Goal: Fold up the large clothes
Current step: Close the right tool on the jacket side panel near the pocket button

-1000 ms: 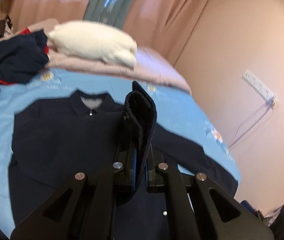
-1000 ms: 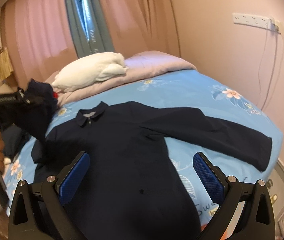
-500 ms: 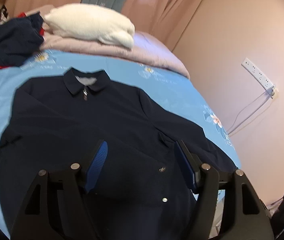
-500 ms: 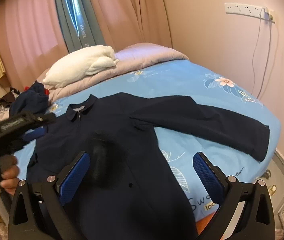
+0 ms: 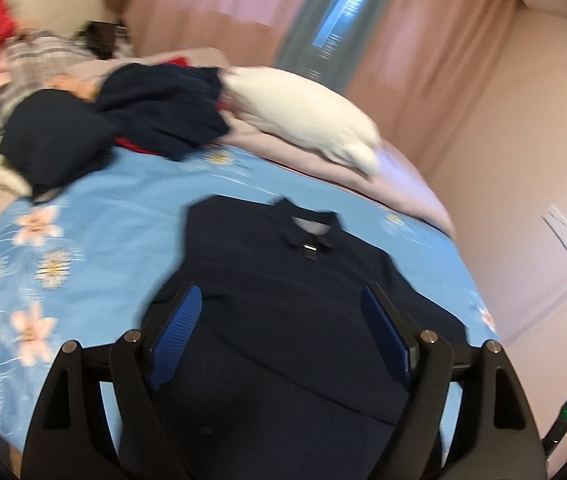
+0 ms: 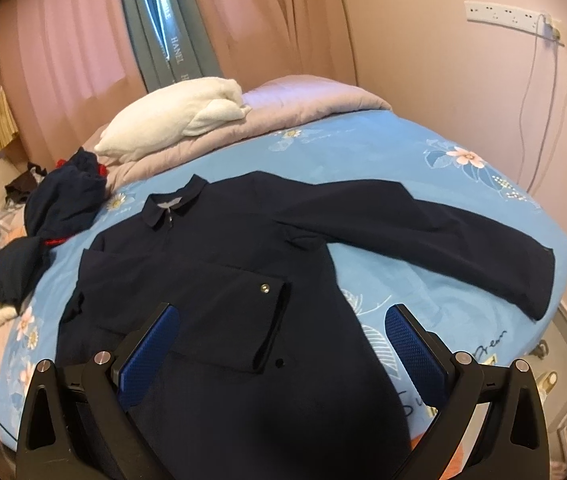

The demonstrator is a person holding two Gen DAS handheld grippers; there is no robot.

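A dark navy jacket (image 6: 219, 280) lies flat on the blue flowered bedsheet (image 6: 383, 152), collar toward the pillows. Its left sleeve (image 6: 203, 312) is folded across the chest, the snap cuff lying near the middle. The other sleeve (image 6: 443, 236) stretches out to the right edge of the bed. My left gripper (image 5: 281, 304) hovers above the jacket (image 5: 291, 320) below the collar, its jaws opening with nothing between them. My right gripper (image 6: 283, 320) stands open over the jacket's lower front, its blue pads holding nothing.
A white pillow (image 6: 175, 120) rests on a mauve quilt (image 6: 307, 96) at the head of the bed. A heap of dark and red clothes (image 5: 123, 120) lies at the bed's left. A socket strip with a cable (image 6: 511, 16) hangs on the right wall.
My left gripper let go of the sleeve cuff, which now lies folded across the chest. It opened wide and swung left toward the bed's left side. The right gripper barely moved.
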